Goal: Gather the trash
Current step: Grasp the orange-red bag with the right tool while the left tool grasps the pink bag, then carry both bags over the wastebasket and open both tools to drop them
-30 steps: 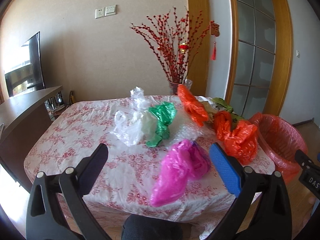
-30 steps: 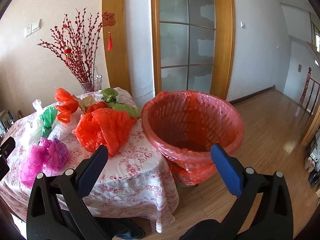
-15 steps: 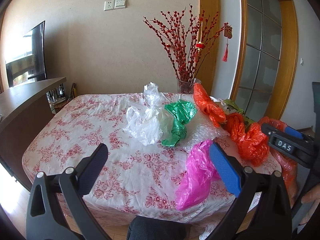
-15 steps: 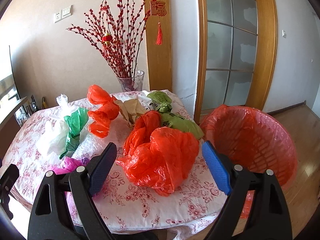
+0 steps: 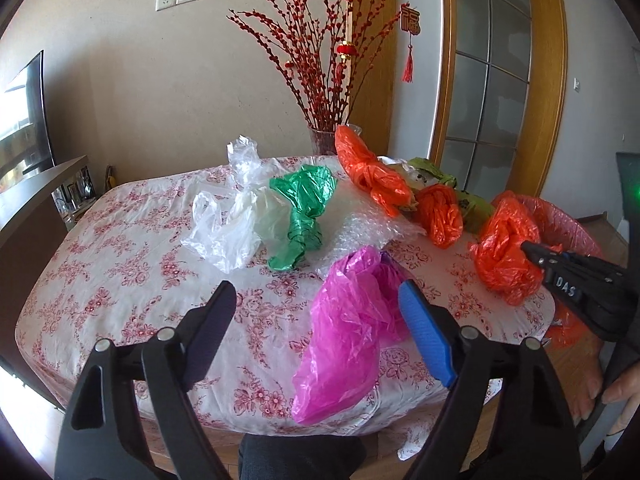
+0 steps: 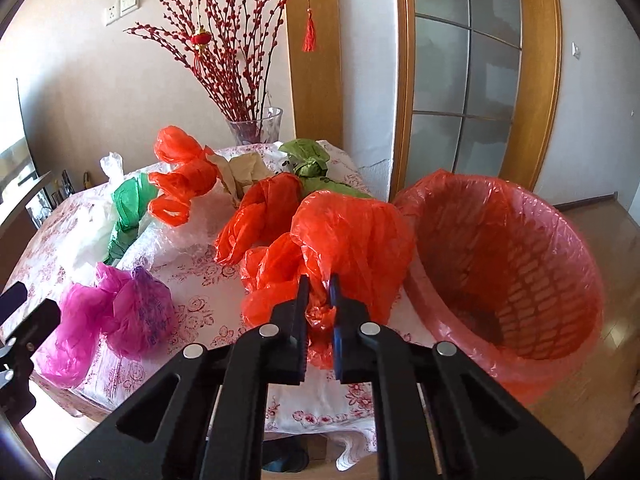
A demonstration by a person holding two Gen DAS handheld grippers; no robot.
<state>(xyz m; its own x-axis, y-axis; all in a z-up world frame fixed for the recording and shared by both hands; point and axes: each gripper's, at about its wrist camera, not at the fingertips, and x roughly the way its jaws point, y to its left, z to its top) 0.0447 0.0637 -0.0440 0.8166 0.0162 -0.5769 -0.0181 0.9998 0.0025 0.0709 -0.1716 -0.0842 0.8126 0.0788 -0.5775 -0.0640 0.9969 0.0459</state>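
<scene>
Crumpled plastic bags lie on a floral-clothed table (image 5: 120, 264). My right gripper (image 6: 319, 284) is shut on the near orange bag (image 6: 352, 236) at the table's right edge; it also shows in the left wrist view (image 5: 504, 256), with the right gripper (image 5: 528, 247) pinching it. My left gripper (image 5: 316, 304) is open and empty, above the table's front edge, with the pink bag (image 5: 352, 328) just beyond its blue finger. A red-lined basket (image 6: 516, 264) stands right of the table.
More bags lie on the table: white (image 5: 236, 220), green (image 5: 304, 212), bubble wrap (image 5: 360, 220), two orange (image 5: 372, 176), olive green (image 6: 308, 160). A glass vase of red branches (image 6: 256, 128) stands at the back. A dark counter (image 5: 24, 208) is on the left.
My right gripper has moved in on the near orange bag and shut on it. My left gripper has come nearer to the pink bag and stayed open.
</scene>
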